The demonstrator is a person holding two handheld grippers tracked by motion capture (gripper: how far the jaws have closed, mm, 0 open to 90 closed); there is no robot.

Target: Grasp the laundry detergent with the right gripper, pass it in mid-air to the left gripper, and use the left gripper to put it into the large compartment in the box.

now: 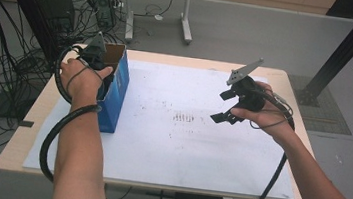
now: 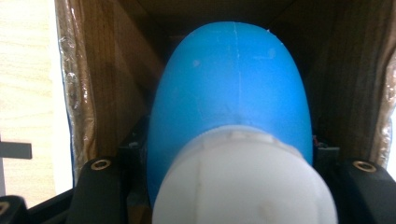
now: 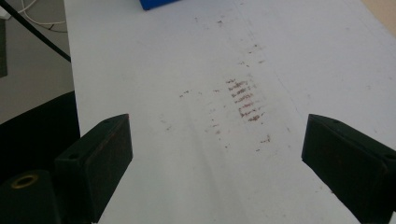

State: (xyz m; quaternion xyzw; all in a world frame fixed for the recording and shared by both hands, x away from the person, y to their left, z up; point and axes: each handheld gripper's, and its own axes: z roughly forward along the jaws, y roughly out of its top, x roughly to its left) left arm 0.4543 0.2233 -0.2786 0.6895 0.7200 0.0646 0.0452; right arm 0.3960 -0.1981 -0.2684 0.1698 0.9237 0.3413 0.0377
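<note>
My left tongs (image 1: 100,56) are at the open top of the blue box (image 1: 116,97), which stands upright at the left edge of the worktop (image 1: 183,150). In the left gripper view they're clamped on a blue bottle (image 2: 233,88) with a white cap (image 2: 245,179): cap end toward the camera, blue body pointing away into the brown cardboard inside (image 2: 109,70) of the box. So the bottle's long axis runs straight along the tongs and down the box's depth, with the walls close on both sides. Whether the bottle goes further in or comes out, I'd judge the move has to run along that same axis; any tilt and the body could scrape the cardboard. My right tongs (image 1: 228,107) hang above the right-middle of the worktop, jaws spread wide, nothing between them, just the scuffed white sheet (image 3: 233,102) below, with a corner of the blue box far off at the top of the right gripper view. They sit well apart from the box, so the left hand is the near one and this is left-side work.
</note>
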